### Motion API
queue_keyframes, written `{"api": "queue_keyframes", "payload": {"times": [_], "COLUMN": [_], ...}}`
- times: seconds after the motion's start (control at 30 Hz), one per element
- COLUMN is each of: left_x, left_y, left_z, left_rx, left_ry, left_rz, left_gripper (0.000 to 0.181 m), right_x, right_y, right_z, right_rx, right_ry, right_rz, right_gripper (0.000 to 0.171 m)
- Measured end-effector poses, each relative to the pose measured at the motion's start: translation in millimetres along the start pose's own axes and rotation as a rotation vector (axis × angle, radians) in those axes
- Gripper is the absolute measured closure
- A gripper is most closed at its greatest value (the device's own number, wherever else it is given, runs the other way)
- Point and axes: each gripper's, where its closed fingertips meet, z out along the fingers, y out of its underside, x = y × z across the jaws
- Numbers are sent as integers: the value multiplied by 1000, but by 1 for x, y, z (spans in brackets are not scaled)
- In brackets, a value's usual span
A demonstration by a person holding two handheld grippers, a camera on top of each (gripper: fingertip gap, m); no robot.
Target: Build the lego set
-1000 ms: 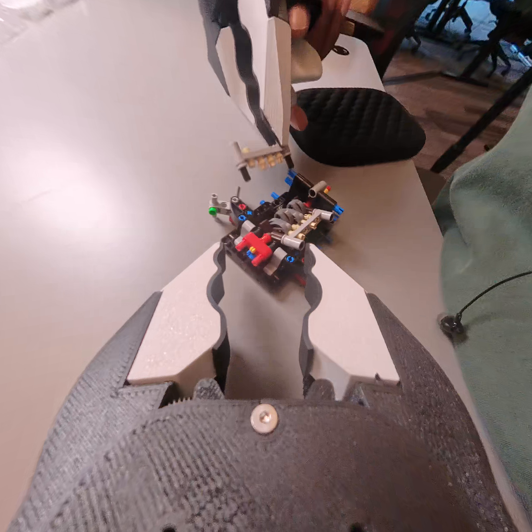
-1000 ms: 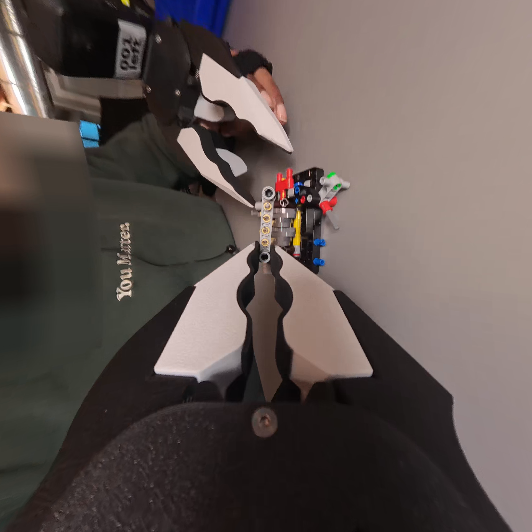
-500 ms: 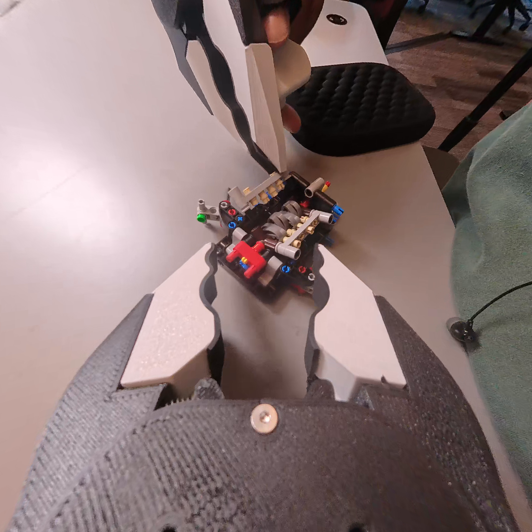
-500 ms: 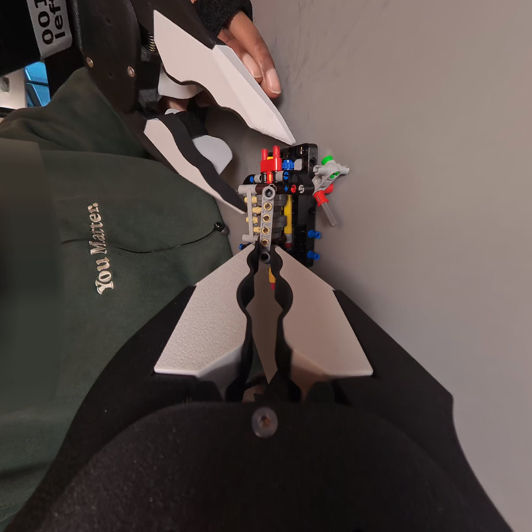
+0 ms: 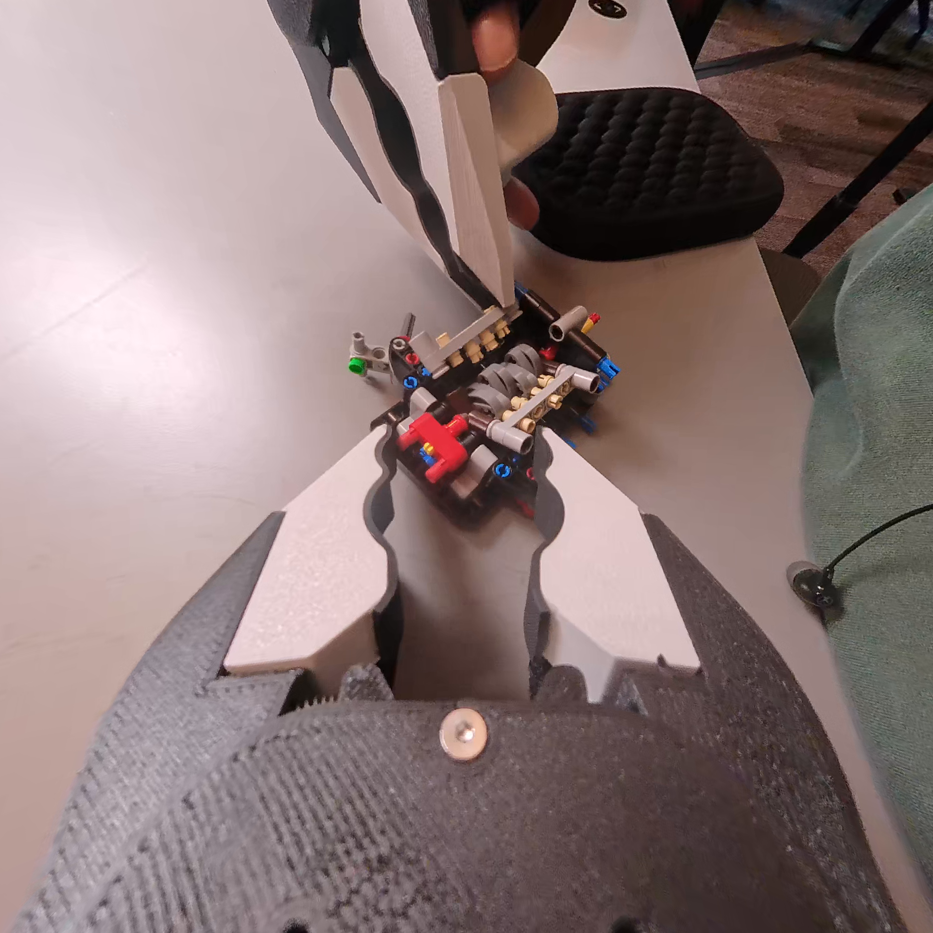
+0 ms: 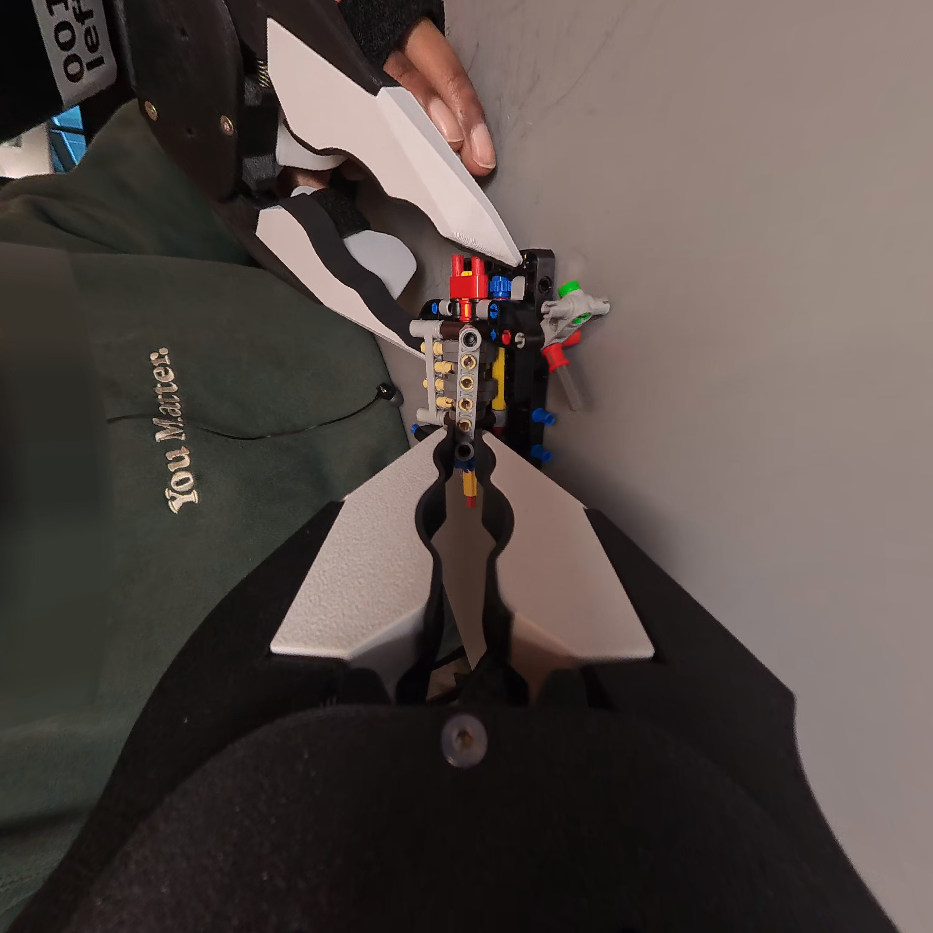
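The lego model, a black frame with grey gears, tan pins and a red block, lies on the grey table. My left gripper straddles its near end, its fingertips against both sides. It also shows in the right wrist view. My right gripper is shut on one end of a grey beam with tan pins. It holds the beam slanted, its free end down on the model's far left side. The right gripper comes in from above in the left wrist view.
A small grey connector with a green pin lies by the model's left corner. A black textured pad sits at the table's far edge. A person's green sweatshirt and a thin black cable are at the right. Tip to tip, the grippers are about 5 cm apart.
My right gripper came down and set the grey beam onto the model. My left gripper moved forward, widened, then narrowed onto the model's near end.
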Motion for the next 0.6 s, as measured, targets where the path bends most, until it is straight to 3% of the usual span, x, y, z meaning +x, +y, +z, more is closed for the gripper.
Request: {"api": "queue_keyframes", "payload": {"times": [0.6], "left_x": [2], "left_y": [0], "left_z": [1], "left_rx": [5], "left_ry": [-55], "left_rz": [-6], "left_gripper": [129], "right_x": [0], "right_y": [2], "right_z": [1], "right_rx": [22], "right_ry": [13], "right_rz": [4], "right_gripper": [166]}}
